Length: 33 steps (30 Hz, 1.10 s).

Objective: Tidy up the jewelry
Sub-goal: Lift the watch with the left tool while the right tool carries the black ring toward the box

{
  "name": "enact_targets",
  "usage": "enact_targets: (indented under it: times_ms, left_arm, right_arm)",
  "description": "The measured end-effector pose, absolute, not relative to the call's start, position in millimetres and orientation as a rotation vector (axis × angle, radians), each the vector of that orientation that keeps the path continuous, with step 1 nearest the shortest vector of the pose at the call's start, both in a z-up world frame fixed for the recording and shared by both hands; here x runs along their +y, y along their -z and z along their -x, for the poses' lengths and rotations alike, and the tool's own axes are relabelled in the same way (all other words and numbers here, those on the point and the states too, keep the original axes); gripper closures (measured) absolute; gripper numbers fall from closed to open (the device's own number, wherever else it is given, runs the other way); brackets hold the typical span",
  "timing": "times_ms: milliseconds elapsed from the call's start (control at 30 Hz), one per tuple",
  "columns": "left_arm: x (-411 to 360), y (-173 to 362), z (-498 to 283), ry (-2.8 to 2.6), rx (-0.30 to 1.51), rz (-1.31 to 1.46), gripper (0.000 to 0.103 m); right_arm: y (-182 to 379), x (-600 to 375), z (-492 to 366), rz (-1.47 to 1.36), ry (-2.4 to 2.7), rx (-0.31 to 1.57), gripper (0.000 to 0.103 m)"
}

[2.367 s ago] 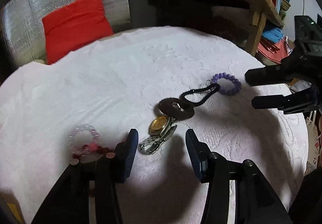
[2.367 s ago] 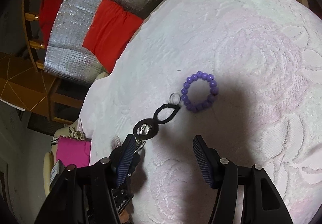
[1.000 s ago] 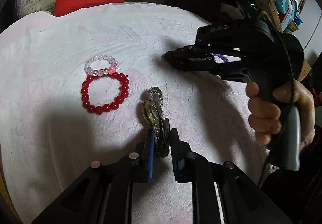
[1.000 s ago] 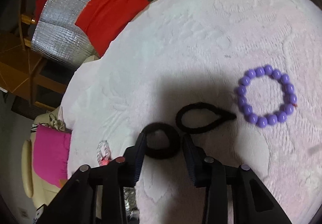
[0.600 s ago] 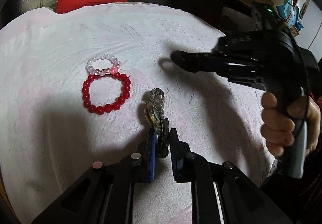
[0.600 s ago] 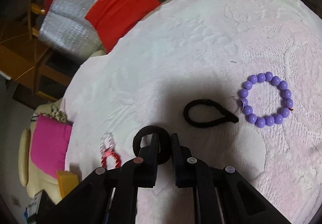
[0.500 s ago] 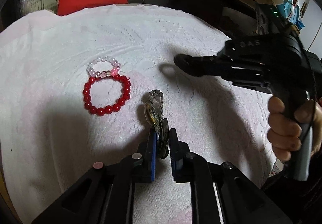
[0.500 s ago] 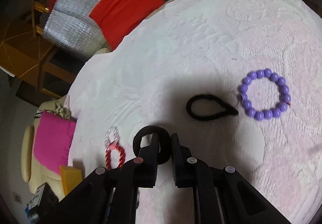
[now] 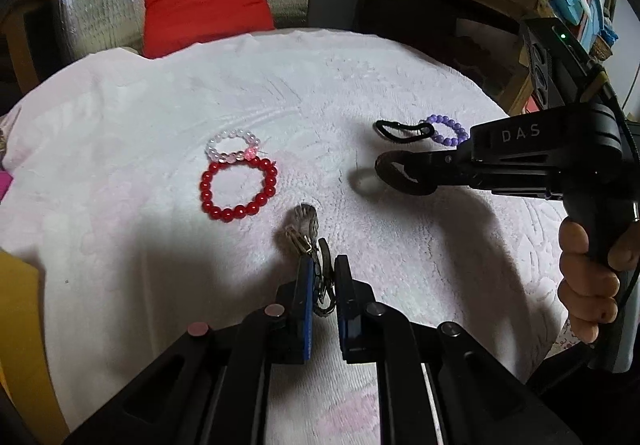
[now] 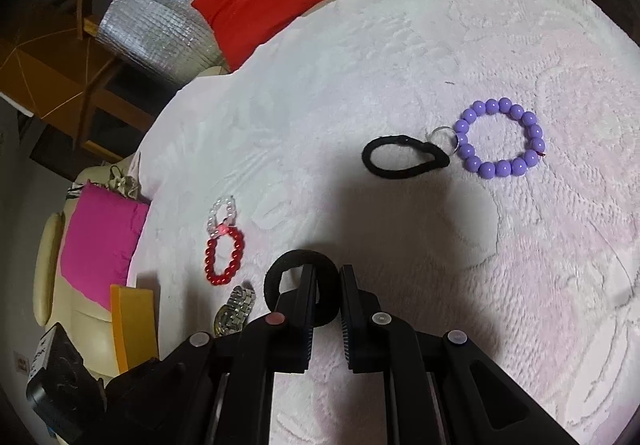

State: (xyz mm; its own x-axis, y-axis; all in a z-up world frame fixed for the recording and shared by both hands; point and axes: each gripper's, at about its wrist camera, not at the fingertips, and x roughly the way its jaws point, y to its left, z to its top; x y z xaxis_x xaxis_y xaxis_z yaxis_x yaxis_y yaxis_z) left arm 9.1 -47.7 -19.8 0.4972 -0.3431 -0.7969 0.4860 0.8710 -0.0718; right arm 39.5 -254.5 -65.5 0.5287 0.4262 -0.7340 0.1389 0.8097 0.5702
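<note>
On the white textured cloth (image 9: 120,149), from left to right: a clear and pink bead bracelet (image 9: 234,145) touching a red bead bracelet (image 9: 239,189); the left gripper (image 9: 322,281), its jaws clamped on a silver metal-link wristwatch (image 9: 306,225) whose band end hangs over the cloth. Farther right, the right gripper (image 10: 326,285), held by a hand (image 9: 588,277), is pinched on a thick dark round hair tie (image 10: 302,285) raised above the cloth. Beyond it lie a thin black elastic loop (image 10: 404,157) and, just beside its right end, a purple bead bracelet (image 10: 500,137).
</note>
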Motion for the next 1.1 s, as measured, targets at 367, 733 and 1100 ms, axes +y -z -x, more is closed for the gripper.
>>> enact_targets:
  times_ms: [367,733,1100]
  left_arm:
    - [-29.8,3.2,13.8,0.434,0.859,-0.147,0.093]
    - [1.3,3.1,21.2,0.401,0.873,-0.072,0.099]
    - [-16.5,29.4,15.6,0.469,0.931,-0.137,0.042]
  right_arm:
    - [60.7,-227.4,-29.2,-0.583,-0.217,1.013,0.09]
    - [56.5,-217.5,-23.2,-0.58,-0.235,0.998,0.09]
    - [59.5,-227.8,-22.4,-0.589,-0.225,1.006,0.09]
